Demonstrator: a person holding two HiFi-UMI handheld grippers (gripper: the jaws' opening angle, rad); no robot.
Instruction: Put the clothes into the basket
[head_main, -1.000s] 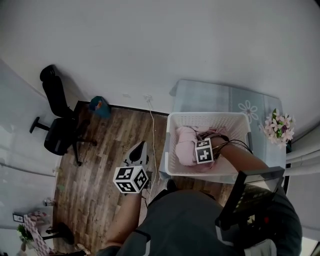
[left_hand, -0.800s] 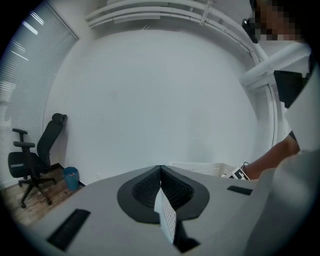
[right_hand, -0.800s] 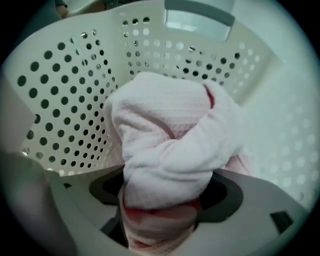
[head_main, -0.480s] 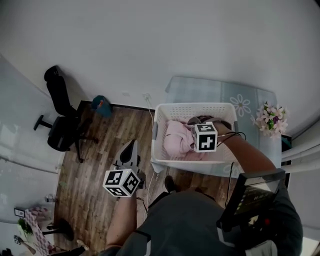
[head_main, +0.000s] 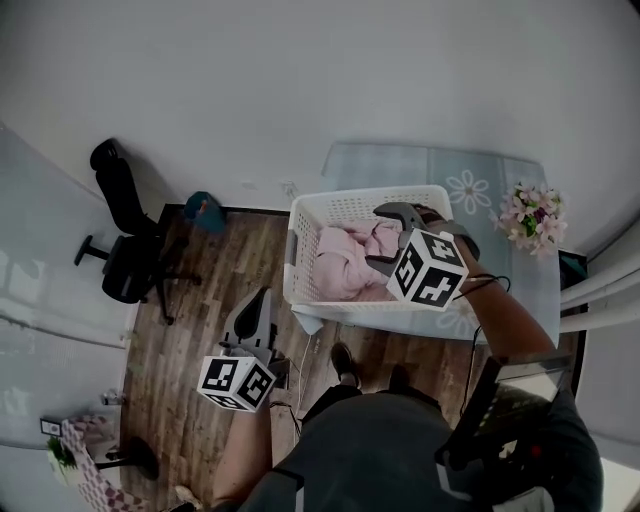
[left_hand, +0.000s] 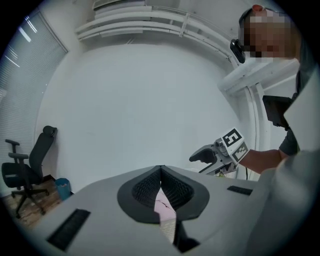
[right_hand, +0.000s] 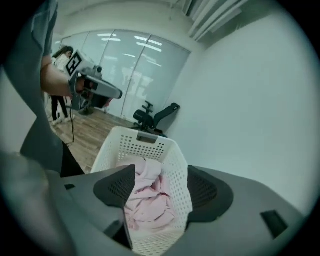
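A white plastic basket (head_main: 300, 240) stands on a table, with pink clothes (head_main: 345, 262) heaped inside. My right gripper (head_main: 385, 240) hovers above the basket's right half. It is open with nothing between its jaws, which have just been closing a little. Between those jaws the right gripper view looks down on the basket (right_hand: 140, 134) and the pink clothes (right_hand: 147, 200). My left gripper (head_main: 260, 298) hangs over the wooden floor left of the basket. Its pads meet at the tips (left_hand: 161, 170) and hold nothing. The left gripper view catches the right gripper (left_hand: 197, 164) off to its right.
The table (head_main: 500, 190) has a pale flower-print top and carries a bunch of flowers (head_main: 527, 213) at its right end. A black office chair (head_main: 125, 250) and a teal bin (head_main: 203, 211) stand on the wooden floor (head_main: 180, 340) to the left. A white wall runs behind.
My right gripper has lifted out of the basket, leaving the pink clothes inside. My left gripper has drifted toward the lower left of the head view.
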